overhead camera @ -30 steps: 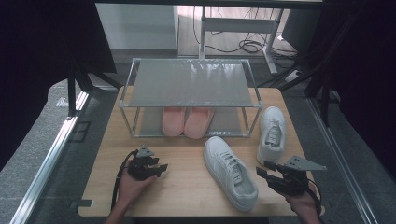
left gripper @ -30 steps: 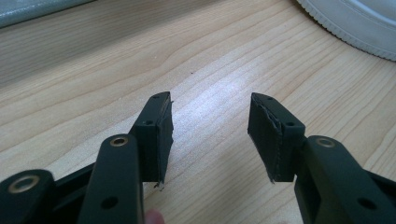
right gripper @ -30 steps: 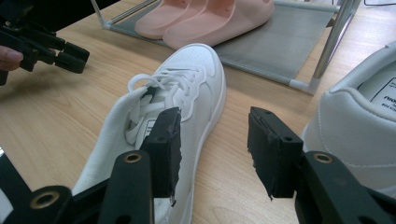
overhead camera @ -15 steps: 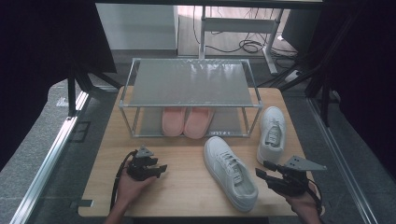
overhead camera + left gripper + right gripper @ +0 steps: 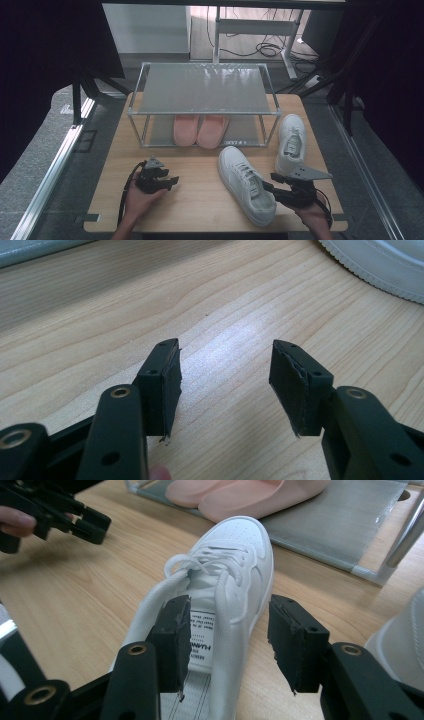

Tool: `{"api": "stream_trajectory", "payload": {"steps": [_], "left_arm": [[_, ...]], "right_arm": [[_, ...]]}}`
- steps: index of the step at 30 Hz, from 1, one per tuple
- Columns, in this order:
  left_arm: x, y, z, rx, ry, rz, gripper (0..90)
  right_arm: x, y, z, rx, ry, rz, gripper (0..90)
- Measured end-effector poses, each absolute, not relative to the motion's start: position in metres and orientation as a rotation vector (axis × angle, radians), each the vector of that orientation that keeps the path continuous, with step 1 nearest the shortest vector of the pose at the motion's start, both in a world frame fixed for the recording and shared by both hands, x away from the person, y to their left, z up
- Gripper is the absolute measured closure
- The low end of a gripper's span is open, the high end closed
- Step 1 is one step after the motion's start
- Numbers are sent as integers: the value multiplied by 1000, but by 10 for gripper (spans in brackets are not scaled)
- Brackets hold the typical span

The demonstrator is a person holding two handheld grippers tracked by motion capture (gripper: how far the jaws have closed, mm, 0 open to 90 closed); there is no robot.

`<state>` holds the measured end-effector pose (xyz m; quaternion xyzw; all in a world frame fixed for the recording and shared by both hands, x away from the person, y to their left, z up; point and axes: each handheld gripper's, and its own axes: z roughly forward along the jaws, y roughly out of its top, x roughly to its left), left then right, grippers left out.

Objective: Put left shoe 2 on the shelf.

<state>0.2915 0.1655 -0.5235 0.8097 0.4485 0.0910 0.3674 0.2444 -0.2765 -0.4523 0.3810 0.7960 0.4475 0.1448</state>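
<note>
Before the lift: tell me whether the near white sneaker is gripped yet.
Not gripped. The right gripper straddles the near white sneaker, one jaw inside the collar, pads not pressing.

The pair of pink foam slippers (image 5: 201, 131) is half hidden under the grey mesh-topped metal rack (image 5: 202, 89), heels unseen. In the left gripper view, the white lace-up sneaker (image 5: 380, 265) is cut off at one o'clock.

The high view is rather dim and soft, with dark black areas at both side edges, and only the wooden table (image 5: 200, 200) and the far floor get moderate light. In the left gripper view a pale glare patch lies on the table wood between the jaws, and the nearest parts are blurred. The right gripper view is brighter, with the white sneaker (image 5: 220, 595) sharp and its jaws slightly out of focus.
</note>
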Motion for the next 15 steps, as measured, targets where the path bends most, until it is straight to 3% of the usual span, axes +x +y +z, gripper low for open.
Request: {"api": "stream_trajectory", "payload": {"steps": [15], "left_arm": [[292, 164, -526, 2088, 1158, 223, 470]], "right_arm": [[262, -254, -462, 1095, 2314, 1213, 530]]}}
